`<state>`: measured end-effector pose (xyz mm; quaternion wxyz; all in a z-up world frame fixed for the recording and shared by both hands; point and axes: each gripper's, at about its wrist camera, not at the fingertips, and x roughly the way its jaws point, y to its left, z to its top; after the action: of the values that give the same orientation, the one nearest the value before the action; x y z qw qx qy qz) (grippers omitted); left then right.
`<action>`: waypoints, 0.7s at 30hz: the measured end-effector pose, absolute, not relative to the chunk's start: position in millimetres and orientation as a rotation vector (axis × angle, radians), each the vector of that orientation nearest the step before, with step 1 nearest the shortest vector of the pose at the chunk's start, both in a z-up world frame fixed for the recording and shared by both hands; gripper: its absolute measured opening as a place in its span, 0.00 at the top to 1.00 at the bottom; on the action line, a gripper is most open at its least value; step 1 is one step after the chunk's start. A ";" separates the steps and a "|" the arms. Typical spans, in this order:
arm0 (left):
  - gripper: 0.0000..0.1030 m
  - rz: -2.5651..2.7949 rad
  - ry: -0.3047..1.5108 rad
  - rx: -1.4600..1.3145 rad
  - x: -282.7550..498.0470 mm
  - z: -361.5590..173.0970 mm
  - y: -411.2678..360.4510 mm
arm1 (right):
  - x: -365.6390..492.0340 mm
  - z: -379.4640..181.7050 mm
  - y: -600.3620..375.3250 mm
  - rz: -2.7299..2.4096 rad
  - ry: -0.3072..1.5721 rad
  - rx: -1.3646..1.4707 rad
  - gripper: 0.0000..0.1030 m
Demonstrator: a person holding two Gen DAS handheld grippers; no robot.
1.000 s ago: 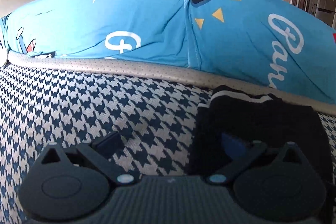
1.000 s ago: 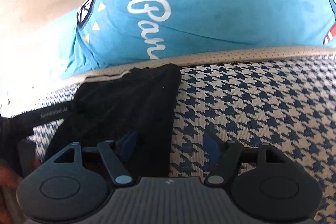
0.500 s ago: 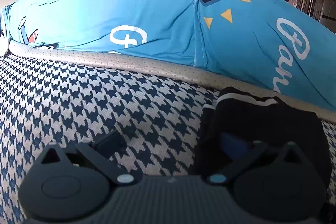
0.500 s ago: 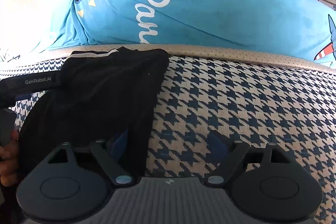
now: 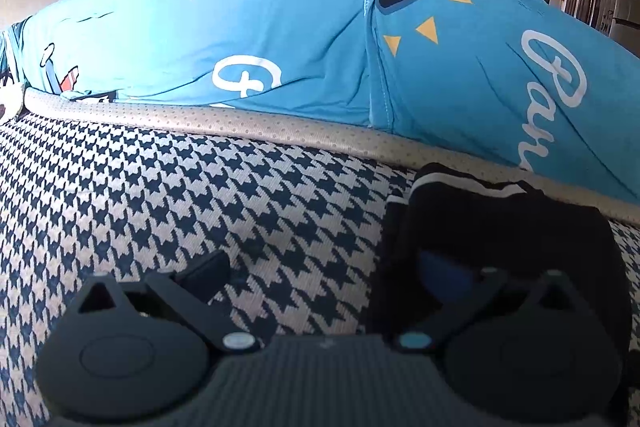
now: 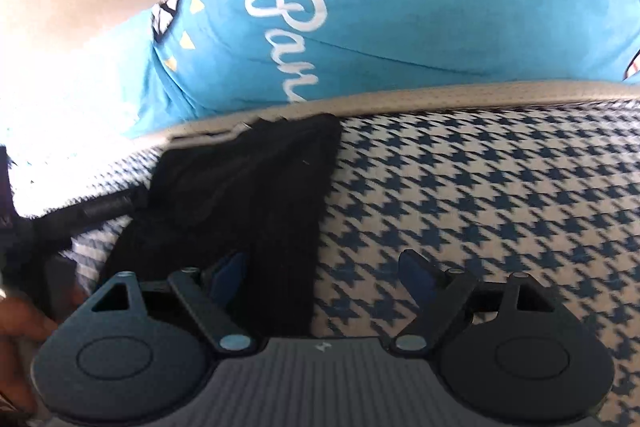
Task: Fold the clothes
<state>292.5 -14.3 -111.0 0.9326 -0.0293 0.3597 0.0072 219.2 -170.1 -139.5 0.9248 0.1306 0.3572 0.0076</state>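
A small black garment (image 5: 504,223) with a white stripe at its far edge lies folded on the houndstooth surface (image 5: 200,203). It shows in the right wrist view (image 6: 248,195) too. My left gripper (image 5: 324,267) is open, its right finger over the garment's near left edge, its left finger over bare fabric. My right gripper (image 6: 320,271) is open and straddles the garment's near right edge, left finger above the black cloth, right finger above the houndstooth (image 6: 500,195). Neither holds anything.
A big blue cushion with white lettering (image 5: 280,39) runs along the back, behind a beige piped edge (image 5: 240,125). It also fills the back of the right wrist view (image 6: 400,27). The left gripper's body (image 6: 100,205) and a hand (image 6: 16,323) show at left.
Both grippers stay open over the garment. The right wrist view has tilted and pulled back a little. The left view has shifted slightly.
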 end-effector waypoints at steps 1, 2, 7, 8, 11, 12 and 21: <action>0.00 0.014 0.738 -0.048 290.0 -108.8 -15.9 | 219.6 -138.1 -170.5 0.023 0.726 0.276 0.20; 0.00 0.012 0.741 -0.041 287.3 -106.4 -17.2 | 219.9 -136.7 -170.7 0.030 0.720 0.284 0.20; 0.00 -0.019 0.769 -0.035 273.2 -93.3 -21.6 | 221.3 -130.3 -168.2 0.070 0.709 0.297 0.20; 0.00 -0.028 0.780 -0.037 270.3 -91.3 -21.9 | 221.7 -129.1 -167.5 0.074 0.708 0.294 0.20; 0.00 -0.056 0.809 -0.038 259.4 -86.4 -22.8 | 222.1 -127.1 -168.0 0.083 0.707 0.302 0.20; 0.00 -0.065 0.819 -0.036 255.7 -85.5 -23.2 | 222.0 -126.8 -168.8 0.089 0.708 0.310 0.20; 0.00 -0.103 0.869 -0.015 213.2 -85.3 -19.4 | 229.0 -128.2 -184.7 0.144 0.698 0.404 0.20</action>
<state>213.2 -19.4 -85.3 0.9058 -0.0073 0.4207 -0.0497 229.0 -184.7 -128.2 0.9173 0.1965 0.3393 0.0698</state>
